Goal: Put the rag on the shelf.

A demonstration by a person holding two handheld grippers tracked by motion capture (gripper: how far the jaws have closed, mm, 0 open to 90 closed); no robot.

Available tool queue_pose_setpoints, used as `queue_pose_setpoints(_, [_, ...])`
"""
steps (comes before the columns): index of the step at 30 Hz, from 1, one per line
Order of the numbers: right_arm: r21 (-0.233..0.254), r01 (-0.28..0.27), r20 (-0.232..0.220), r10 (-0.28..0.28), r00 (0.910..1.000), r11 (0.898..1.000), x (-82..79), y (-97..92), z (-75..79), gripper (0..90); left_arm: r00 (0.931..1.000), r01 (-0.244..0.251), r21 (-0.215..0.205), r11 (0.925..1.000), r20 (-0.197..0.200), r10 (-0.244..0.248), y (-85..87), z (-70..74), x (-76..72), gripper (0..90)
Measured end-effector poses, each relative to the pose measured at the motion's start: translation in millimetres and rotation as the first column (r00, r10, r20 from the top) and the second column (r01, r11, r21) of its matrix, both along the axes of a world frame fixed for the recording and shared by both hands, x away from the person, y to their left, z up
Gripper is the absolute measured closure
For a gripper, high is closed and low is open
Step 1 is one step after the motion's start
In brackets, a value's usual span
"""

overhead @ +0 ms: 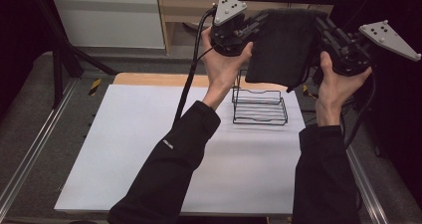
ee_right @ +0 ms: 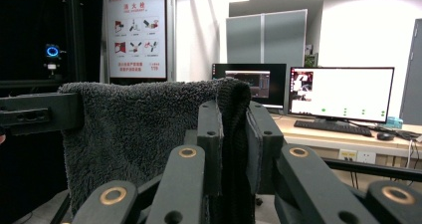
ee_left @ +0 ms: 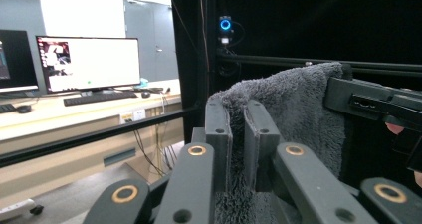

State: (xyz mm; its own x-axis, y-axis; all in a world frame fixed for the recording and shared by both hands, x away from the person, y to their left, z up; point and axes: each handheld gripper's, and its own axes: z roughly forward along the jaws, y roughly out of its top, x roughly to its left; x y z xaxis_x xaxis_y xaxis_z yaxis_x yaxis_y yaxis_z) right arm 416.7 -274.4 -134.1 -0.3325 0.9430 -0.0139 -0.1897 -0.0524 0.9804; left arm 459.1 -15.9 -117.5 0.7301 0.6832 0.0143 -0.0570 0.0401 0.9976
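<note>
Both hand-held grippers [overhead: 261, 22] [overhead: 318, 27] on towel [overhead: 283, 45]

The left tongs [ee_left: 238, 134] rise from the bottom edge with their two black jaws pressed close together on a corner of a dark grey fluffy towel [ee_left: 298, 109]. The towel stretches from there to the right, its top edge roughly level, and hangs down behind the jaws. At its far upper corner the right tongs [ee_left: 370, 102] reach in from the right and meet the cloth. Behind the towel stands a black frame with a small camera [ee_left: 225, 25] that has a glowing blue ring. To the left, a lit monitor [ee_left: 89, 62] and a keyboard [ee_left: 97, 98] sit on a desk [ee_left: 59, 117].
</note>
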Motion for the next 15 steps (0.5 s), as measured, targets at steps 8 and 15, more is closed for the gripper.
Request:
queue_pose_setpoints(8, [-0.008,0.005,0.008,-0.005,1.0000,1.000,16.8,3.3,17.2,79.5,0.9997,-0.020,-0.023,0.9995,-0.011,0.020,2.8,12.8,14.3,82.4])
queue_pose_setpoints(15, [-0.005,0.000,0.010,0.000,0.9999,1.000,33.1,6.0,25.7,79.4,0.9993,-0.036,-0.040,0.9985,-0.008,0.036,4.8,17.6,27.4,82.4])
